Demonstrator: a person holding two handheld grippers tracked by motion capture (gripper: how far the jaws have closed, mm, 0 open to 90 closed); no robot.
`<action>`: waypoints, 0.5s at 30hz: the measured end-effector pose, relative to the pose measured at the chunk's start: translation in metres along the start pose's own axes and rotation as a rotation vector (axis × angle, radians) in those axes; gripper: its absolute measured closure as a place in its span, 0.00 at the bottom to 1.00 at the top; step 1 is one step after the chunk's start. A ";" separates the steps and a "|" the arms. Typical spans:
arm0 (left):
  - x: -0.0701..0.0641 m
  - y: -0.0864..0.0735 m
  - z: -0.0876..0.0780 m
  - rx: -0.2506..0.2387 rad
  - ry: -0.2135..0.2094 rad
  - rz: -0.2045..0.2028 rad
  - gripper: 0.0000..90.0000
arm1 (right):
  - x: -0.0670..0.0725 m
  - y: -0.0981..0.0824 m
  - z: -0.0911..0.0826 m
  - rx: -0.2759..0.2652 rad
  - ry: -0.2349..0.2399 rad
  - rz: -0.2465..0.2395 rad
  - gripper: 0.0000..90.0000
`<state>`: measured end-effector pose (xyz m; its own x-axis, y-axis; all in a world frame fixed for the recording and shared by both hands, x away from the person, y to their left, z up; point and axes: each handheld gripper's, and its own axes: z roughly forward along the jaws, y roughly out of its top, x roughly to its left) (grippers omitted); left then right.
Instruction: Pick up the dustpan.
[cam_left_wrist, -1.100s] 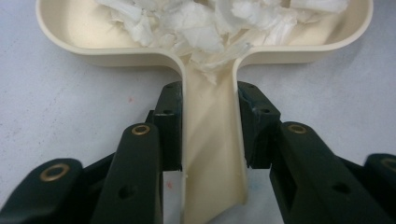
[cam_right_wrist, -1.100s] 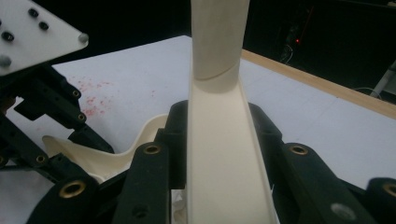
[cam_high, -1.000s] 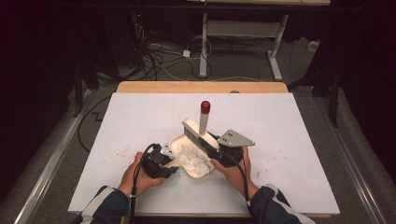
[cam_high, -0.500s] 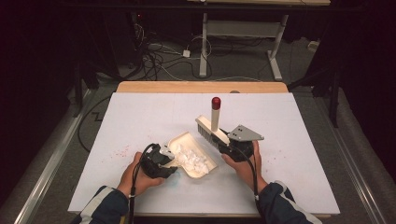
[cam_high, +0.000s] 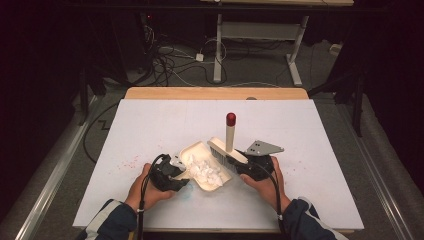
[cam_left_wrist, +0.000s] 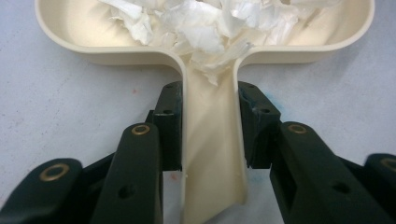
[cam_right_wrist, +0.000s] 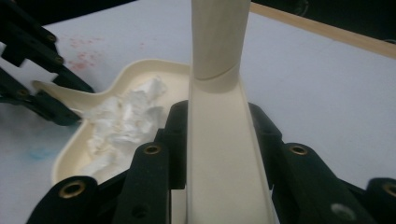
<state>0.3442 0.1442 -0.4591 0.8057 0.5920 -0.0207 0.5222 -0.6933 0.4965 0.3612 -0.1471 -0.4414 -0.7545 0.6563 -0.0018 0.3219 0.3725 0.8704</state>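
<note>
Left tool: clamped on the handle of the dustpan, one pad on each side of it (seen close in the left gripper view); the person's left hand holds it at the near edge of the bench.
Right tool: gripping the cream handle of the brush, which runs up between its jaws in the right gripper view.
Dustpan: cream, lying flat on the white bench between the two hands, its handle pointing to the left tool, its pan just beside the brush.
Paper scraps: white, crumpled, heaped inside the pan and spilling a little into the handle's channel.
Brush: head low at the far right rim of the pan; handle stands nearly upright, ending in a red tip.
Bench surface: faint pink specks left of the pan.
Beyond the bench: dark floor with cables.
</note>
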 end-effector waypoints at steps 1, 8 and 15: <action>0.000 0.000 0.000 0.001 0.000 -0.001 0.70 | 0.001 0.001 -0.001 -0.002 0.010 0.003 0.75; 0.001 -0.001 0.001 0.002 0.005 0.000 0.70 | 0.003 0.012 -0.014 -0.040 0.016 -0.016 0.75; 0.000 0.000 0.002 0.004 0.008 0.002 0.70 | -0.004 0.008 -0.028 -0.031 -0.045 -0.050 0.75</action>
<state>0.3449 0.1435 -0.4607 0.8045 0.5939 -0.0128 0.5217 -0.6961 0.4932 0.3508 -0.1656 -0.4208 -0.7426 0.6663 -0.0674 0.2656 0.3854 0.8837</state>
